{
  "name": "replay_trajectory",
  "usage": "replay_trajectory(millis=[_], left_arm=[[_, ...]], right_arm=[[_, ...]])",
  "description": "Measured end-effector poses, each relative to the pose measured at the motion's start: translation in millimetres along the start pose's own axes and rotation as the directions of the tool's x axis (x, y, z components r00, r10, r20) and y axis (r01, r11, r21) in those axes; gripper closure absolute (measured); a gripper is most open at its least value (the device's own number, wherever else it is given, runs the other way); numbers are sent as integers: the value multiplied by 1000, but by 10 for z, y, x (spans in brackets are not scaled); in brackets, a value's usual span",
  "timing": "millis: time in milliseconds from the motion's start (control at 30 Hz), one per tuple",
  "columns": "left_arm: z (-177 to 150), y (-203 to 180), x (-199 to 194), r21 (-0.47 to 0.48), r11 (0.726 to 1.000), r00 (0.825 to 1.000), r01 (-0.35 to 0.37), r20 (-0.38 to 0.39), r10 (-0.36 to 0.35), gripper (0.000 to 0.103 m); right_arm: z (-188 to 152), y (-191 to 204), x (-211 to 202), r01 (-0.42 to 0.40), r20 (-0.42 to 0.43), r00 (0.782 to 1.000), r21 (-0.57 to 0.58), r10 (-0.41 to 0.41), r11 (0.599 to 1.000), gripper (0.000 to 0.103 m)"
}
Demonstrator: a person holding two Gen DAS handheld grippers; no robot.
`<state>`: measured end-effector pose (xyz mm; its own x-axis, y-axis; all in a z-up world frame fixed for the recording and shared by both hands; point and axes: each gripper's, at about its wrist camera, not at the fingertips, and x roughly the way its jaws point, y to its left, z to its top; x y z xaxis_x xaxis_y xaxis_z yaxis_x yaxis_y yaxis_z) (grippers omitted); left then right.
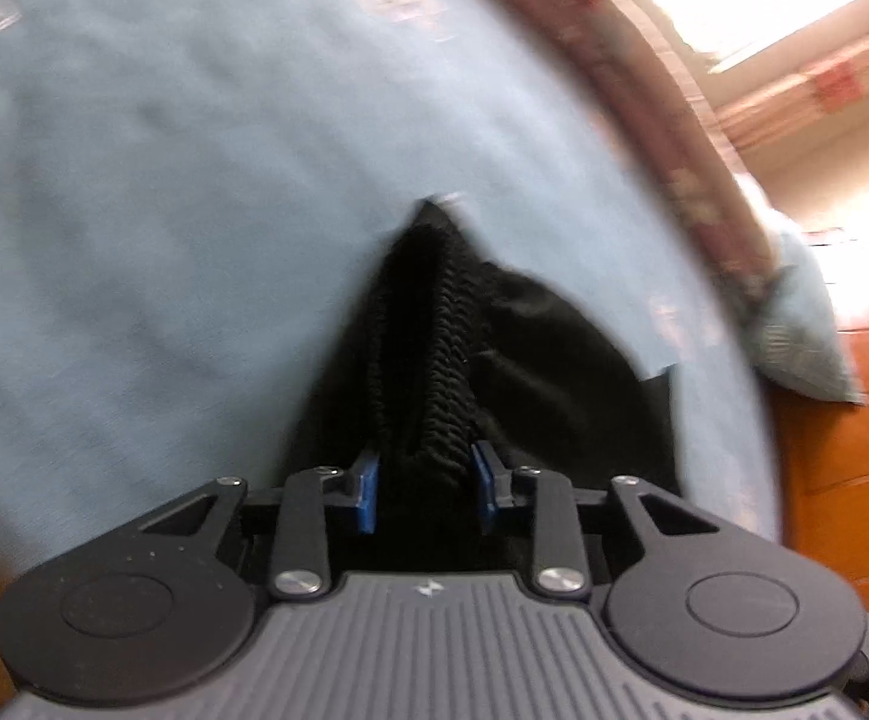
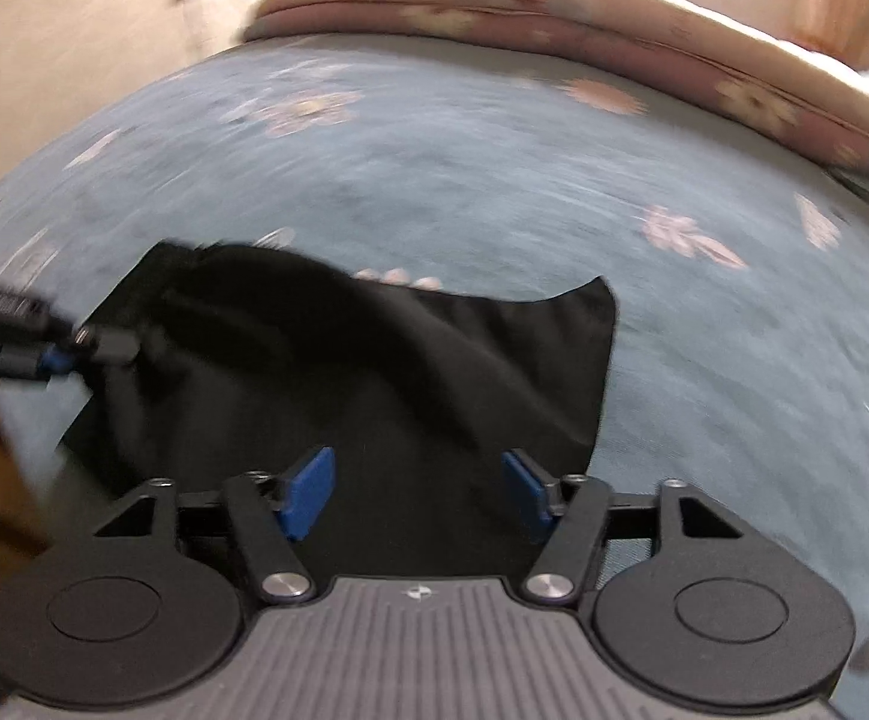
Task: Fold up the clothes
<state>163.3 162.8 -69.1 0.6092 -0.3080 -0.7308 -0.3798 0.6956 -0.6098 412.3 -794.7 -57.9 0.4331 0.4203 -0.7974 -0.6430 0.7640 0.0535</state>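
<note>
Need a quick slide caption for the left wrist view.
Left tongs straddling the ribbed waistband of a black garment lying on a light blue bedsheet.

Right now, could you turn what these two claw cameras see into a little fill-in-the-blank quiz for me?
1. The garment being folded is ____ in colour.
2. It lies on a light blue bedspread printed with pale ____.
3. The left claw has the garment's ribbed, elastic ____ between its blue pads.
4. The right claw has its pads standing apart above the cloth, so it is ____.

Missing words: black; flowers; waistband; open
</note>
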Motion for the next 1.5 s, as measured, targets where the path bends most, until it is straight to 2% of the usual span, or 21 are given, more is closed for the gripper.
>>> replay_trajectory(millis=[67,100,167,300,400,500,533,633,700,800,867,933,1033,1067,1133,1200,1267,1333,1367,1433,1500], left_arm=[[-11,10,-26,-11,1000,1000,-10,7,10,64],[-5,-21,-63,-4,1000,1000,-14,22,14,59],[23,-145,-190,39,998,996,-47,76,44,57],[70,-525,-360,206,977,989,-49,150,18,38],[99,-793,-99,297,953,992,57,95,-89,36],[137,-1016,309,368,917,985,151,20,-170,36],[161,-1071,468,386,908,984,166,-3,-179,36],[272,-1072,926,404,907,993,115,-43,-107,37],[293,-1120,1045,455,884,995,104,-41,-96,36],[312,-1242,1037,495,866,997,76,-48,-59,37],[292,-1267,882,495,861,993,117,-72,-94,36],[207,-1287,719,503,850,988,156,-85,-131,29],[14,-1311,551,526,827,980,198,-126,-155,28],[-56,-1301,520,530,821,976,213,-147,-158,28],[-171,-1275,513,540,812,973,220,-179,-144,28],[-255,-1213,539,545,812,973,208,-196,-118,28],[-287,-1095,573,523,832,974,184,-210,-83,28],[-287,-959,542,514,842,977,161,-201,-64,28],[-287,-912,511,515,843,978,159,-201,-62,27],[-293,-825,437,514,842,976,163,-207,-63,27],[-255,-814,357,505,846,976,168,-208,-69,28]], right_arm=[[-74,20,106,-37,-42,999,-45,35,998,56],[-114,29,190,-39,-65,997,-57,36,998,56],[-195,47,358,-45,-112,993,-81,36,996,58],[-142,9,216,-76,-51,996,-68,73,995,61],[-102,-89,97,-95,11,995,-41,95,995,61],[-176,-156,270,-81,-40,996,-24,80,996,61],[-222,-172,358,-63,-71,996,-22,62,998,61],[-347,-238,424,-33,-84,996,-3,33,999,61],[-368,-281,384,-15,-83,996,20,17,1000,62],[-382,-307,318,25,-88,996,35,-21,999,61],[-357,-323,243,39,-82,996,54,-35,998,61],[-228,-376,176,27,-35,999,70,-25,997,61],[29,-473,137,13,41,999,90,-17,996,67],[137,-505,189,13,59,998,87,-18,996,72],[351,-563,389,-5,81,997,88,-2,996,74],[554,-607,629,-26,87,996,92,18,995,78],[705,-614,929,-27,51,998,76,23,997,78],[768,-654,1236,29,-18,999,60,-28,998,82],[794,-682,1340,55,-24,998,53,-54,997,83],[830,-789,1355,48,-3,999,74,-48,996,83],[840,-860,1344,97,-6,995,95,-97,991,88]])
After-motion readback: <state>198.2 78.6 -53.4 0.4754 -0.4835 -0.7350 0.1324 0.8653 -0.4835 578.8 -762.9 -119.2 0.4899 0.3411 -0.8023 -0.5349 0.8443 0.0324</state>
